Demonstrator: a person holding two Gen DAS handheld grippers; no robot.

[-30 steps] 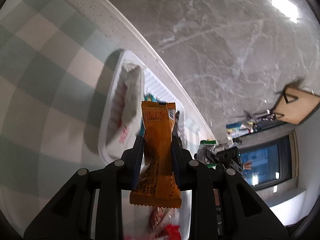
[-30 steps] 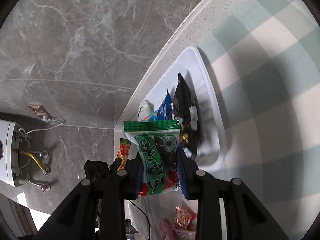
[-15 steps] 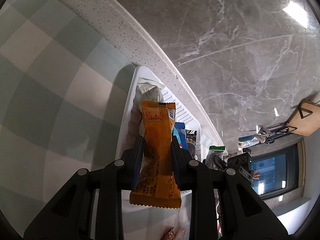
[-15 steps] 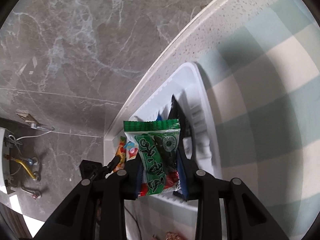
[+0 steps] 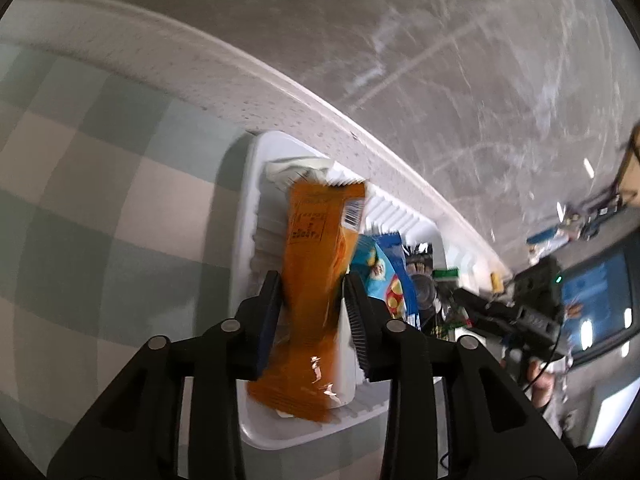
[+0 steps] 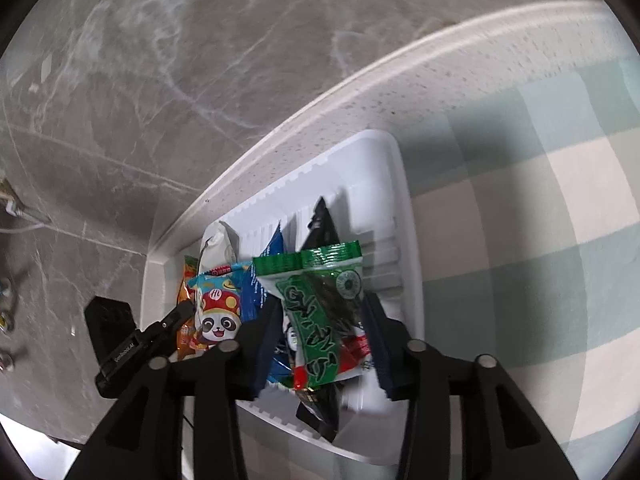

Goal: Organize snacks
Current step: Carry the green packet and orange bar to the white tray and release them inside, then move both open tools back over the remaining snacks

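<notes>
1. While your left tool [image 5: 312,304] hangs over the white tray [image 5: 250,208], its jaws are spreading; the orange snack bar [image 5: 316,280] stands between them, at the centre of the left view, with a gap showing beside the right pad, so the pinch looks released.
2. You see the bar's upper end reach toward the tray's far end at upper centre, its lower end overlapping the tray's near rim at the bottom of the frame.
3. Just right of the bar lies a blue snack packet [image 5: 380,268], close against your right finger, with darker packets crowding behind it.
4. At the tray's far end, behind the bar's top, a white wrapper [image 5: 296,168] is tucked in.
5. Your right tool [image 6: 320,312] is also spreading; the green seaweed packet [image 6: 320,300] sits between the jaws at lower centre of the right view, tilted, with space on both sides.
6. Beneath it the same tray [image 6: 404,216] is packed: a panda-print packet [image 6: 218,304] at left, a blue packet [image 6: 260,280] beside it, a black packet [image 6: 320,220] behind.
7. Your other tool's black tip shows at lower left of that view, touching the pile's edge.
8. Under the tray lies the checked cloth [image 6: 540,220] on the surface; grey marble floor fills the upper part of both views.
</notes>
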